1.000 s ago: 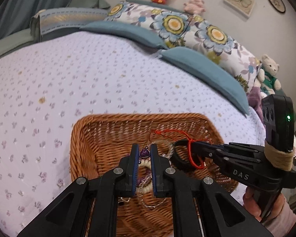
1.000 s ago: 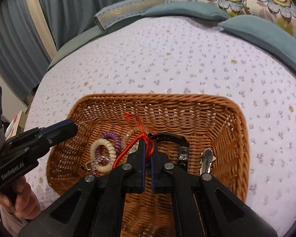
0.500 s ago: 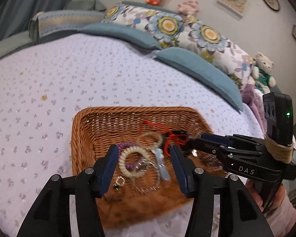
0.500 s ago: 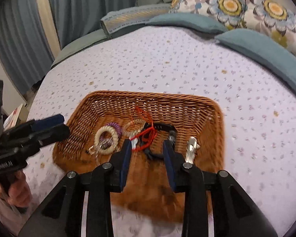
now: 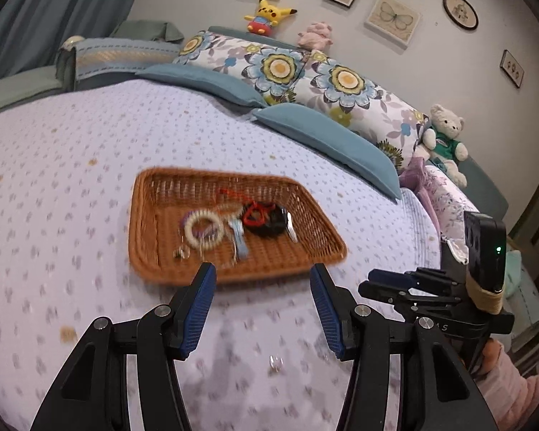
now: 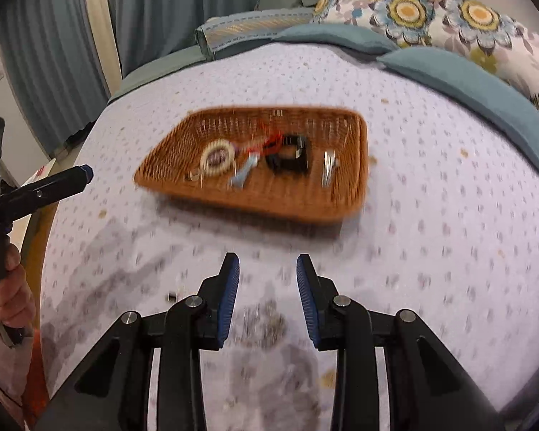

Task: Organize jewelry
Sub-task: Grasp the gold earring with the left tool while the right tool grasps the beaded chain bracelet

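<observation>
A brown wicker basket (image 5: 151,237) (image 6: 352,165) sits on the lilac bedspread. In it lie a cream coil bracelet (image 5: 203,230) (image 6: 217,157), a red cord (image 5: 256,212) (image 6: 269,143), a black band (image 5: 269,224) (image 6: 287,158), a pale blue clip (image 5: 240,240) and a silver clip (image 6: 327,167). My left gripper (image 5: 261,307) is open and empty, held back from the basket's near edge. My right gripper (image 6: 268,296) is open and empty, also back from the basket. The right gripper shows in the left wrist view (image 5: 391,282); the left gripper shows in the right wrist view (image 6: 84,172).
A small silvery ring-like piece (image 5: 275,361) lies on the bedspread (image 5: 72,143) below my left gripper. Blue and floral pillows (image 5: 327,133) line the far side. A teddy bear (image 5: 445,136) sits at the right. Curtains (image 6: 54,36) hang at the left.
Both grippers opened, dropped their jewelry in the basket, and pulled back and up. The basket now looks smaller and farther away in both views.
</observation>
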`<action>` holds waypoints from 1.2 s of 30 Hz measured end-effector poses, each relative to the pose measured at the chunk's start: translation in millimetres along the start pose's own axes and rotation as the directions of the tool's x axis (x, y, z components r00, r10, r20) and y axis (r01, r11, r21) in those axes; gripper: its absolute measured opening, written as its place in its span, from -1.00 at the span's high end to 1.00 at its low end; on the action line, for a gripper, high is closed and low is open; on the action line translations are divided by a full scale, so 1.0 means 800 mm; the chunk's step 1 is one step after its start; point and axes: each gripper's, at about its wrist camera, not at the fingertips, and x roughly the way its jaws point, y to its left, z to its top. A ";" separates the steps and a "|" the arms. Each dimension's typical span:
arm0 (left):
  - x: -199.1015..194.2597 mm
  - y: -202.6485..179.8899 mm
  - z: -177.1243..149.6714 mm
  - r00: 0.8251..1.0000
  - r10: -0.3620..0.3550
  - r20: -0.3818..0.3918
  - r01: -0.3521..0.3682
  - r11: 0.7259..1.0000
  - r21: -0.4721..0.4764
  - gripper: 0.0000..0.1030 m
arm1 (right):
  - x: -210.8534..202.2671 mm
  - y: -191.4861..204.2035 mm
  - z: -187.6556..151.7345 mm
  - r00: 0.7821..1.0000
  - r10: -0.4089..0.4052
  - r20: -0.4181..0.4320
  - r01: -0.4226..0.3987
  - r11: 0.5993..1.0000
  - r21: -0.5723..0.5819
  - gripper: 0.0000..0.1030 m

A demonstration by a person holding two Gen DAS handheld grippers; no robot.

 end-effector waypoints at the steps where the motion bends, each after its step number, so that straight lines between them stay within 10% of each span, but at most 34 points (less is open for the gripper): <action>1: -0.001 0.000 -0.009 1.000 0.000 -0.007 0.000 1.000 -0.007 -0.08 | 0.001 -0.001 -0.010 1.000 0.003 -0.011 -0.003 1.000 0.006 0.31; 18: 0.064 -0.019 -0.111 0.978 0.050 -0.202 -0.043 0.998 0.039 0.01 | 0.044 0.008 -0.075 0.989 0.028 -0.148 -0.020 0.998 0.058 0.31; 36: 0.114 -0.034 -0.116 0.952 0.078 -0.296 -0.051 0.994 0.098 0.25 | 0.087 0.021 -0.051 0.986 -0.069 -0.153 0.073 0.997 0.018 0.11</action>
